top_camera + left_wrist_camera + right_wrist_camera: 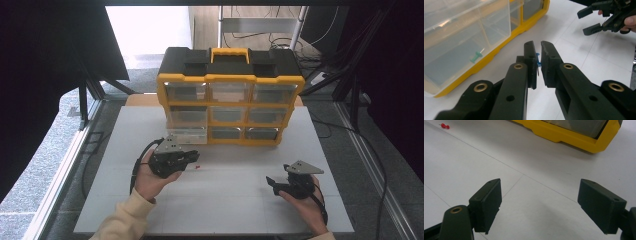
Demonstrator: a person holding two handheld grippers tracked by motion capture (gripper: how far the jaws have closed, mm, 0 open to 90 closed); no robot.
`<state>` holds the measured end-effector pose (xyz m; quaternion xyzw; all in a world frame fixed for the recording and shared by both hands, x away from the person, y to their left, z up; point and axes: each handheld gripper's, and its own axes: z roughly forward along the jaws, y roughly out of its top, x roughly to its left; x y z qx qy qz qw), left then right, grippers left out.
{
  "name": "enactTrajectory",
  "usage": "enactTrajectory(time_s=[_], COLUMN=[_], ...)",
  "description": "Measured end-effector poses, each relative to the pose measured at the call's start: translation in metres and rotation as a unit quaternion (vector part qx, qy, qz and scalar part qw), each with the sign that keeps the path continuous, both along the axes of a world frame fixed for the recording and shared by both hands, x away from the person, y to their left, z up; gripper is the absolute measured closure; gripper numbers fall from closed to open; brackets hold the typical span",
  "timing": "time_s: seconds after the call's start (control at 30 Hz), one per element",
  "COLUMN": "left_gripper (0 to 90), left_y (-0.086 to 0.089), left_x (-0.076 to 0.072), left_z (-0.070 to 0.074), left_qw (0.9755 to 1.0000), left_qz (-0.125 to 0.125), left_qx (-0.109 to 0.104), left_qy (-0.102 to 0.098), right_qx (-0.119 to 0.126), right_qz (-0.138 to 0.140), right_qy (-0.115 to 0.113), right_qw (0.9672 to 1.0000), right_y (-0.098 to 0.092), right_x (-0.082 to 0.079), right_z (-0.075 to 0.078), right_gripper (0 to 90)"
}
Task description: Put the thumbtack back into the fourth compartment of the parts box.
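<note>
Left gripper view: jaws pinch blue pushpin [538, 62]

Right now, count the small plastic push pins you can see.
3: a blue push pin pinched in the left gripper, a green push pin inside the pulled-out clear drawer, a red push pin on the white table. More may be hidden.

A yellow-and-black plastic organizer case [230, 95] with clear drawers and a yellow carry handle stands at the far side of the white surface [225, 200], its lowest left drawer [186, 134] pulled out. A small red pushpin [198, 167] lies on the surface in front of it, and a green pushpin [475, 56] rests inside a clear drawer.
</note>
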<state>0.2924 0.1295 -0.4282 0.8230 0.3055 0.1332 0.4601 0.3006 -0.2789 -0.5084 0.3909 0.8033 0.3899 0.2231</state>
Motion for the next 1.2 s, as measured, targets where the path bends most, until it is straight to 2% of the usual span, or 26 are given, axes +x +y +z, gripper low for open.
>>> enactTrajectory(time_s=[0.4, 0.87, 1.2], left_gripper=[83.0, 83.0, 83.0], left_y=[0.007, 0.013, 0.015], left_x=[-0.004, -0.004, 0.000], left_z=[0.011, 0.020, 0.039], left_qw=[0.9995, 0.9982, 0.9975], left_qz=[0.011, 0.018, 0.019], left_qx=[-0.025, -0.054, -0.056], left_qy=[-0.019, -0.022, -0.038], right_qx=[-0.001, -0.001, 0.000], right_qz=[0.000, 0.000, 0.000], right_qy=[-0.002, -0.002, -0.004], right_qw=[1.0000, 1.0000, 1.0000], right_y=[0.000, 0.000, 0.000], right_x=[0.000, 0.000, 0.000], right_z=[0.000, 0.000, 0.000], right_gripper=[19.9, 19.9, 19.9])
